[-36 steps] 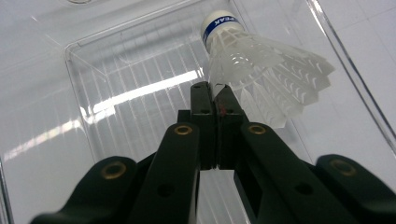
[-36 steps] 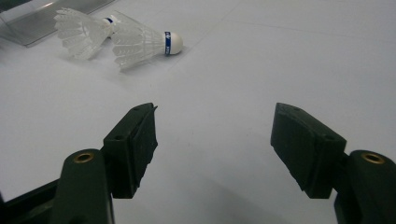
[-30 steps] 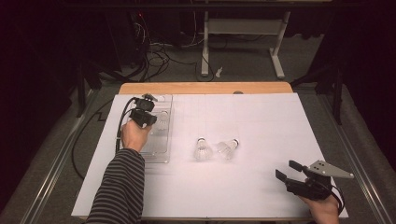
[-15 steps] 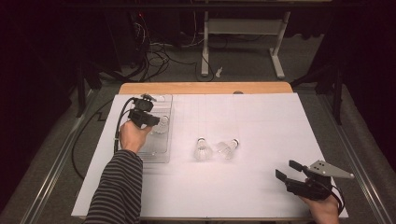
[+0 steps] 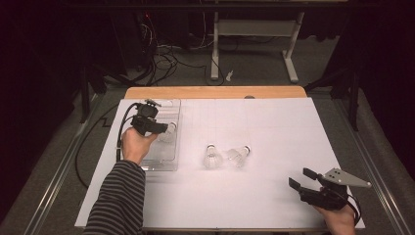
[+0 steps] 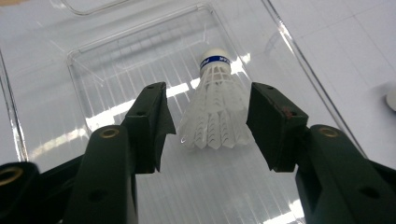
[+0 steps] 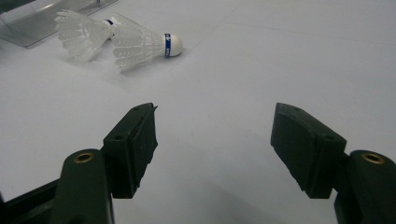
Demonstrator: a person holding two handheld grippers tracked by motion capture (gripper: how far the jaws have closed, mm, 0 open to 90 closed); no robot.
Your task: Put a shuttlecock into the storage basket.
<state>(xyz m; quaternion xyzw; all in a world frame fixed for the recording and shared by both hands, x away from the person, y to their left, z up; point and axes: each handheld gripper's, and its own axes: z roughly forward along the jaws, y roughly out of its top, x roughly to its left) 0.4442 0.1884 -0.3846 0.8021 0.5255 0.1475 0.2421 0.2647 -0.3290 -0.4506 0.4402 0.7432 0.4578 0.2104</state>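
Left hand-held gripper (image 6: 205,133) jaws have just been opening, releasing shuttlecock (image 6: 212,109) into tray (image 6: 56,116); placement done. Right hand-held gripper (image 7: 212,149) stands open, empty.

white shuttlecock (image 6: 214,114) in clear tray (image 6: 107,70)

- The shuttlecock (image 6: 212,114) in the middle of the left gripper view has a blue band under its cork, with small white letters; they are too small to read.
- The shuttlecock (image 7: 140,46) at the upper left of the right gripper view has the same blue band, also not readable.
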